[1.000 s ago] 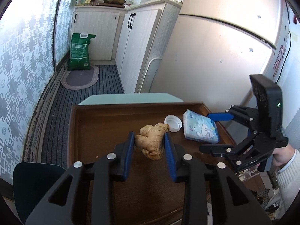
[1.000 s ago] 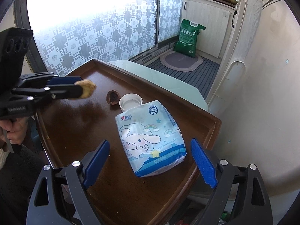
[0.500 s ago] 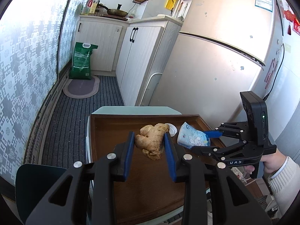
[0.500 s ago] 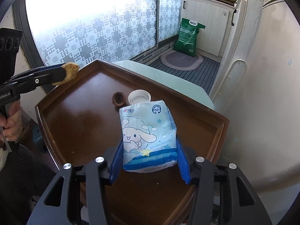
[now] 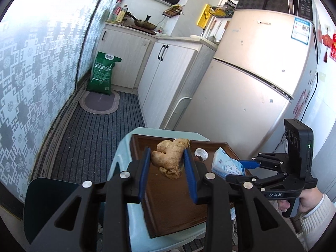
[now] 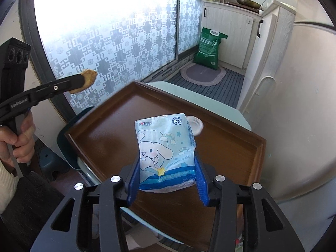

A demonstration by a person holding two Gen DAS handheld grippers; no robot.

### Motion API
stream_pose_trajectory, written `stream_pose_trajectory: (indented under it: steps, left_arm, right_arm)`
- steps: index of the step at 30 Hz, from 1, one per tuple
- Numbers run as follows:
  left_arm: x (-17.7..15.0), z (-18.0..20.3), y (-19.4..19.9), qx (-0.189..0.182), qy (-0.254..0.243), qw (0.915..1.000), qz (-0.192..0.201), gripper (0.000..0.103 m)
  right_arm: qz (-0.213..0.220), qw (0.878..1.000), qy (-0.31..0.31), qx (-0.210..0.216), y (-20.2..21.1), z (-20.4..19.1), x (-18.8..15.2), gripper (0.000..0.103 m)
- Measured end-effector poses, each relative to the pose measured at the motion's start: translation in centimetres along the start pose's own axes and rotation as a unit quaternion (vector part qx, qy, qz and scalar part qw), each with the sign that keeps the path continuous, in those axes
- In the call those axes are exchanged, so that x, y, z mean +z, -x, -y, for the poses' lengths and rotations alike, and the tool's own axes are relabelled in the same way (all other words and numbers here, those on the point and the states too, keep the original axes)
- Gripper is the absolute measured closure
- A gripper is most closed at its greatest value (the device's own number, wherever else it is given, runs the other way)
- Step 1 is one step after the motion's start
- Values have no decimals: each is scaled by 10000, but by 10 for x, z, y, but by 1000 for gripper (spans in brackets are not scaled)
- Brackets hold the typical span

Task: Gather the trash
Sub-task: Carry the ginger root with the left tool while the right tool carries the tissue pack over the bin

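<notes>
Left claw (image 5: 168, 163) pinches ginger (image 5: 170, 159); right claw (image 6: 167, 180) closing on tissue pack (image 6: 166, 149).

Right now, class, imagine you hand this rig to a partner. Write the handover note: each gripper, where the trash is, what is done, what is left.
Left gripper: shut on the ginger piece, held up off the wooden tray.
Right gripper: jaws closing, pads already pressing the sides of the tissue pack, which is lifted above the tray.
On the tray: a white cap with a small dark bit beside it, half hidden.
Done: ginger and tissue pack picked up.
Left: drop both wherever the trash goes (no bin shows clearly), then come back for the cap and the dark bit.
</notes>
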State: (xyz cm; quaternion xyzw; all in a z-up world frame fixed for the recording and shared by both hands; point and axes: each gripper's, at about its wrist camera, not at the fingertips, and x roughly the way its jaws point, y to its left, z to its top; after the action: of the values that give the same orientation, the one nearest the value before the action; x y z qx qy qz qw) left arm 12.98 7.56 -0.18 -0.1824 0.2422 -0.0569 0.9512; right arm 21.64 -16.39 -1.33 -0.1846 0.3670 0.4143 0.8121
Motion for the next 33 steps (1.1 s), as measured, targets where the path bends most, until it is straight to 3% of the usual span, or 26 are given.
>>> stream_pose_trajectory:
  steps: [7, 18, 27, 33]
  left_arm:
    - [3, -32, 25, 80, 250, 9996, 115, 69]
    - [-5, -85, 55, 573, 421, 9974, 79, 69]
    - [-21, -112, 63, 1098, 192, 9935, -249, 69]
    - [-34, -132, 55, 1363, 288, 9878, -702, 69]
  right_arm:
    - [118, 9997, 94, 180, -12, -47, 24, 57]
    - [58, 9984, 273, 486, -47, -118, 51, 57]
    - [-100, 9981, 227, 570, -64, -154, 66, 57]
    - [-204, 9978, 295, 562, -75, -175, 73, 57]
